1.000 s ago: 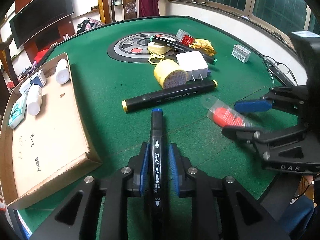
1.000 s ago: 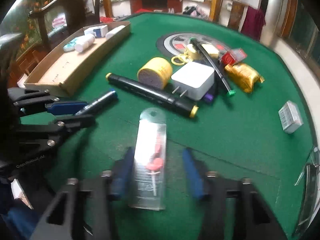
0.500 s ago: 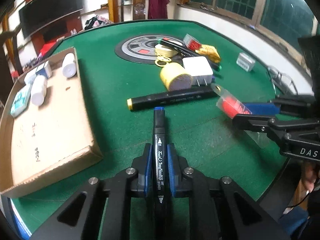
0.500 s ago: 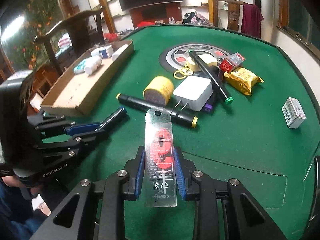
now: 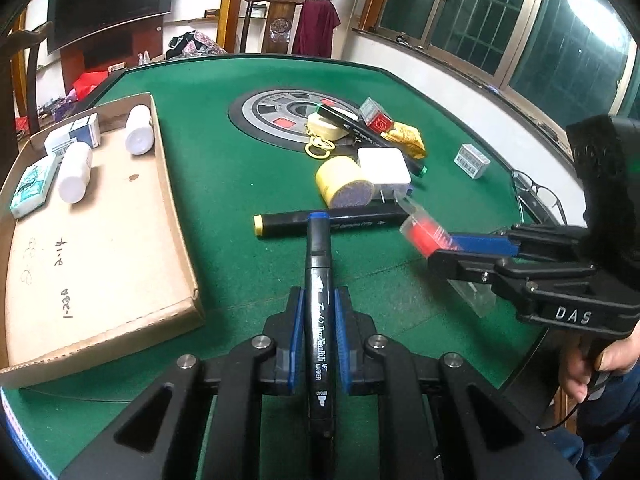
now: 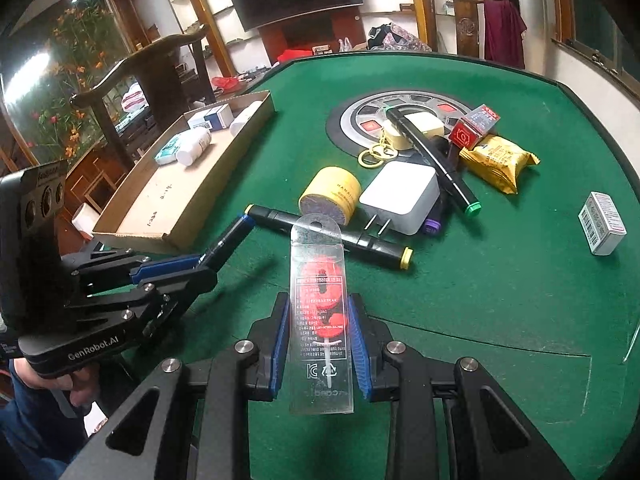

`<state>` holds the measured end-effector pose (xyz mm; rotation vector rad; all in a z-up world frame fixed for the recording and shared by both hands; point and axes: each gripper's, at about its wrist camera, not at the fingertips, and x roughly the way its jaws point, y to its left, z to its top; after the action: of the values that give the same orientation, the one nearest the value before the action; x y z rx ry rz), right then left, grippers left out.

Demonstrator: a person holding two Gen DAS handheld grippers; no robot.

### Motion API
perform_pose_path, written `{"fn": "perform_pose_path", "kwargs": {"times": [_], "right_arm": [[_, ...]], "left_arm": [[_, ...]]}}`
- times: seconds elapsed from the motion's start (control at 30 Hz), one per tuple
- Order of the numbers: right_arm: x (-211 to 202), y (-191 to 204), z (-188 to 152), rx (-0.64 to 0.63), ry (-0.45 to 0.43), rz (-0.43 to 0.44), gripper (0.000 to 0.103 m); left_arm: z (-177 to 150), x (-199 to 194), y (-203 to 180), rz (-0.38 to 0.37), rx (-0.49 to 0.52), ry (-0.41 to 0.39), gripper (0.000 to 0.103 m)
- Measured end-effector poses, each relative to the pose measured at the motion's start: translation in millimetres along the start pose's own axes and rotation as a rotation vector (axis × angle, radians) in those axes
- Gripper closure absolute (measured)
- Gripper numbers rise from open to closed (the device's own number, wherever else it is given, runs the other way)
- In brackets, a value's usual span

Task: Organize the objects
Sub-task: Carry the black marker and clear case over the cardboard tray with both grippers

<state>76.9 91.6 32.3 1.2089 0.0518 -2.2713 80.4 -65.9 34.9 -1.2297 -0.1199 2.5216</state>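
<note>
While I hold both off the green table near its front edge, my left gripper clamps a black blue-capped marker; my right gripper pinches a clear packet with red contents.

You worked at a green felt table with a round grey dial at its centre. A shallow cardboard tray lay along the left edge. Near the centre lay a yellow tape roll, a white charger, a black marker with yellow ends, a gold snack packet and a cream case with key rings. A small barcoded box sat toward the right edge.
</note>
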Motion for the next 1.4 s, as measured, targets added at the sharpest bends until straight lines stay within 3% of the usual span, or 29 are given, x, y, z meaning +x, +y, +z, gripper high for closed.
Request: {"fn": "perform_pose_path", "kwargs": {"times": [1.07, 1.4], "right_arm": [[0.6, 6.3, 6.9, 0.019, -0.013, 0.059, 0.072], [-8.0, 18.3, 23.2, 0.010, -0.045, 0.087, 0.072]], "left_arm": [[3.3, -28.1, 18.2, -0.081, -0.106, -0.084, 0.089], [10.1, -56.3, 36.3, -0.112, -0.163, -0.160, 0.089]]}}
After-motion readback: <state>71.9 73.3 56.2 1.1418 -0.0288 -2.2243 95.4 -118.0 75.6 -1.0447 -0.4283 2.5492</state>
